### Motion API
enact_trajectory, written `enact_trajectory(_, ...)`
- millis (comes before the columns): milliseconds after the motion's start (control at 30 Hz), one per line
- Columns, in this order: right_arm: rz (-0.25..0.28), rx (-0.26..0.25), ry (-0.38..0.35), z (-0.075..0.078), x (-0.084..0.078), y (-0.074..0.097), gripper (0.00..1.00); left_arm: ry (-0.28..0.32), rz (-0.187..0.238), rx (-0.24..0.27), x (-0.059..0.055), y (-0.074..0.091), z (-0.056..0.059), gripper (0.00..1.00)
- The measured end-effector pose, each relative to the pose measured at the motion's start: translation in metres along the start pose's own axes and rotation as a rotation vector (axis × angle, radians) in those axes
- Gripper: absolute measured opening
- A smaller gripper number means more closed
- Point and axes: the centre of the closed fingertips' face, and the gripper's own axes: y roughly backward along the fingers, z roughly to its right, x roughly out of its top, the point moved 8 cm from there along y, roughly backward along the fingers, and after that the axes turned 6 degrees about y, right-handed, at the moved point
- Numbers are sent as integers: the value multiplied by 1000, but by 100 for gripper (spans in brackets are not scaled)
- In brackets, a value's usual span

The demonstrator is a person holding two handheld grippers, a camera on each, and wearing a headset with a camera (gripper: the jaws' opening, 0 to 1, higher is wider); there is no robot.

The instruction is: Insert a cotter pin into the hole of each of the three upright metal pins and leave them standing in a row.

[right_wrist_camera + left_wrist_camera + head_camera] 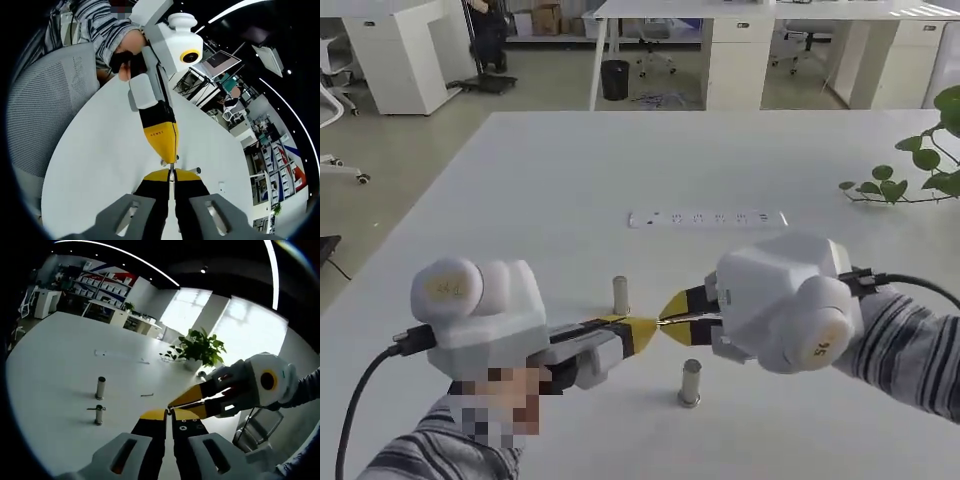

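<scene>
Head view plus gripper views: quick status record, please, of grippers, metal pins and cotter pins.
left gripper: shut, tips meeting the right's
right gripper: shut on held cotter pin
far pin: upright, no cotter pin seen through it
near pin: upright, cotter pin through it
loose cotter pin: lying on the table, beside the pins

1. Left hand-held gripper [642,332]: white rounded housing, black body, yellow jaw tips with small dark lettering
2. Right hand-held gripper [672,320]: the same white shell, a yellow ring on its round end
3. A black cable [360,400] leaves each housing
4. Both sleeves [910,350] are striped grey and white, the stripes running around the arm
</scene>
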Motion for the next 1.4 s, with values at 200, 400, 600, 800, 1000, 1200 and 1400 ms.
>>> enact_trajectory(200, 4, -1, -6, -1, 1, 0, 0, -6, 3, -4, -1, 1, 0, 0)
enact_trajectory(400, 17, 7, -67, -2, 0, 0, 0, -47, -1, -6, 0, 1, 0, 0)
enact_trajectory(600, 73, 61, -281, -4, -5, -4, 1, -135, -38, 14, -4, 2, -5, 0)
enact_trajectory(800, 137, 85, -524, -6, -16, -2, 6, -274, -93, 38, -8, 7, -14, 0)
enact_trajectory(1000, 229, 155, -726, -12, -23, 0, 6, -431, -101, 0, -12, 12, -15, 0)
enact_trajectory(1200, 320, 234, -903, -22, -30, 1, 7, -484, -115, -72, -15, 17, -8, 0)
enact_trajectory(1400, 405, 294, -995, -30, -35, 5, 9, -482, -106, -148, -15, 22, -2, 0)
